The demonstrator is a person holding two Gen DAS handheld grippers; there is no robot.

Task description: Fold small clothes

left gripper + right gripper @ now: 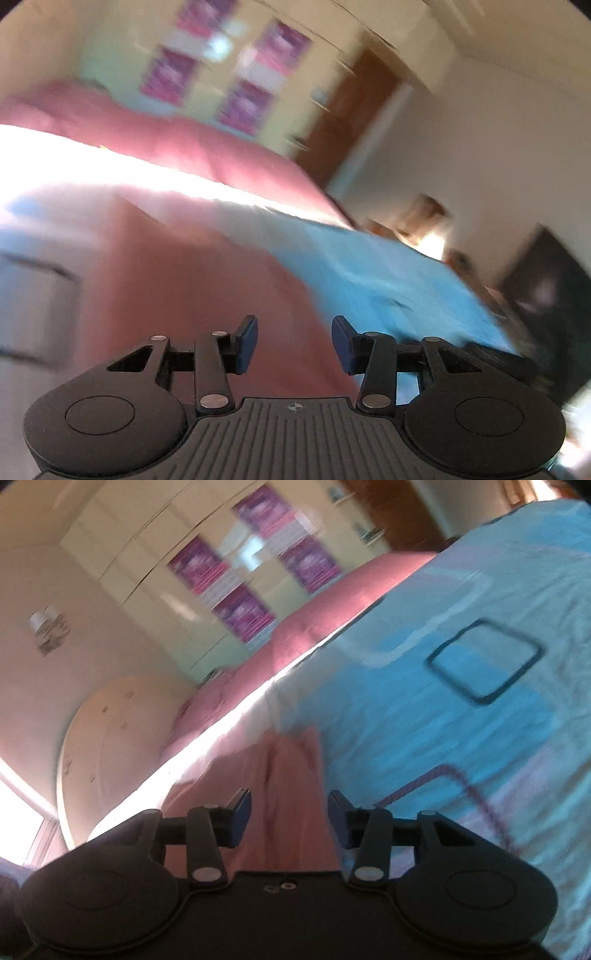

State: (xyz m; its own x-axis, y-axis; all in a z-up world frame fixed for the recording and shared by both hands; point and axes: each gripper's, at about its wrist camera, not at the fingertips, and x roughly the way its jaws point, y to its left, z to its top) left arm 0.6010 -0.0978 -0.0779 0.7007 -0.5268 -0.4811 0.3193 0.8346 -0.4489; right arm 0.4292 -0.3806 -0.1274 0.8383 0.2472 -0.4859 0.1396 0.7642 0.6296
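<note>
A pink garment lies on the blue bedsheet, blurred by motion. My left gripper is open and empty, with the pink garment showing between its blue fingertips. In the right wrist view the pink garment lies creased just ahead of my right gripper, which is open and empty above it. The blue bedsheet carries a dark square outline.
A pink blanket covers the far part of the bed. A wardrobe with purple panels stands behind it. A brown door is at the right, and a white round headboard at the left of the right wrist view.
</note>
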